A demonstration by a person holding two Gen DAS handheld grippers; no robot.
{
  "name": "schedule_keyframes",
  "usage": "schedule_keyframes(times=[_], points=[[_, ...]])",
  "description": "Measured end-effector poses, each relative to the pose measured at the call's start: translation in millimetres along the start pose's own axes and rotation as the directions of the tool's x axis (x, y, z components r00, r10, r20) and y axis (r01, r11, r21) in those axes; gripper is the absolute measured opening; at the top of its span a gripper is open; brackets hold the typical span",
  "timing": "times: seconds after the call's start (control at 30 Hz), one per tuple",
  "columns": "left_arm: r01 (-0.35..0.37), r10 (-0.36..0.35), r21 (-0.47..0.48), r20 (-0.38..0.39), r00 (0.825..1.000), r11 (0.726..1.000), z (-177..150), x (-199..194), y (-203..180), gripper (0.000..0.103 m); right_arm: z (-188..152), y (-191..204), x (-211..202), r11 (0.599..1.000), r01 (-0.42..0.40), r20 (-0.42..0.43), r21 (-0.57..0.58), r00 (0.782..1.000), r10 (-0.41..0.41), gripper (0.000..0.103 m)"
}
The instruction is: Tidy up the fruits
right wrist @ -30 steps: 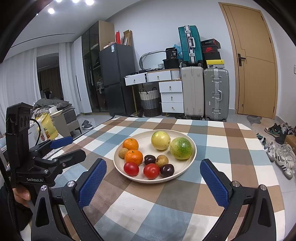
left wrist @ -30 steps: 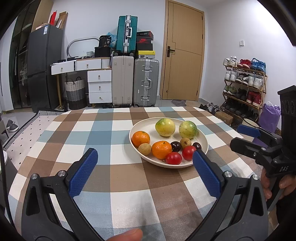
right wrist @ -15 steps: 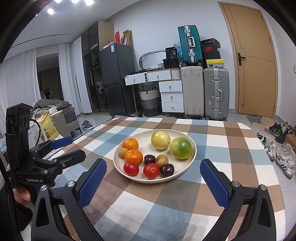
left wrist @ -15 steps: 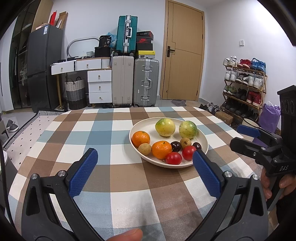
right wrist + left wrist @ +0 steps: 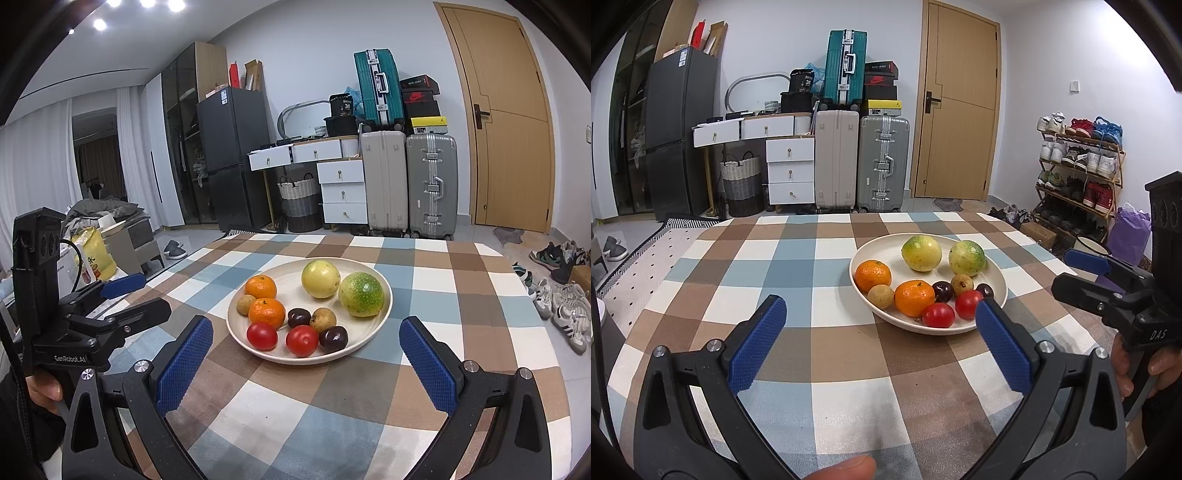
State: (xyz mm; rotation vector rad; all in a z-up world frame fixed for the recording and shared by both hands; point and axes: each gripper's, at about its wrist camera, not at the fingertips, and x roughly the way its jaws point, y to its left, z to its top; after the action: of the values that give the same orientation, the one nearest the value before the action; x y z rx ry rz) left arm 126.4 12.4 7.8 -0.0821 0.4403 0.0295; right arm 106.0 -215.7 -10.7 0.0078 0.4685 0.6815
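Observation:
A cream plate [image 5: 871,254] [image 5: 384,295] sits on the checked tablecloth [image 5: 798,273]. It holds two oranges [image 5: 873,275] [image 5: 914,297], two yellow-green round fruits [image 5: 921,253] [image 5: 967,257], two red tomatoes [image 5: 938,315] [image 5: 968,303], two dark plums [image 5: 299,317] [image 5: 333,339] and two small tan fruits [image 5: 880,296] [image 5: 323,319]. My left gripper [image 5: 881,317] is open and empty, in front of the plate's near left. My right gripper [image 5: 306,338] is open and empty, its fingers either side of the plate's near edge. Each gripper shows in the other's view, left [image 5: 125,291], right [image 5: 1078,271].
The table's edges lie left [image 5: 665,258] and right [image 5: 517,280]. Beyond stand suitcases [image 5: 882,162], a white drawer unit [image 5: 790,171], a black fridge [image 5: 677,133], a door [image 5: 960,107] and a shoe rack [image 5: 1078,177]. Shoes [image 5: 565,306] lie on the floor at right.

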Motion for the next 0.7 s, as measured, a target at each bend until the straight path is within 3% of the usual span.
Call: schedule_keyframes(times=[0.7], points=[[0.003,-0.003,0.007,0.009,1.000,1.000,1.1,-1.6,-0.8,0.102,0.9,1.5,3.1,1.000,-0.001,-0.007,-0.003,1.000,0.001,0.103]])
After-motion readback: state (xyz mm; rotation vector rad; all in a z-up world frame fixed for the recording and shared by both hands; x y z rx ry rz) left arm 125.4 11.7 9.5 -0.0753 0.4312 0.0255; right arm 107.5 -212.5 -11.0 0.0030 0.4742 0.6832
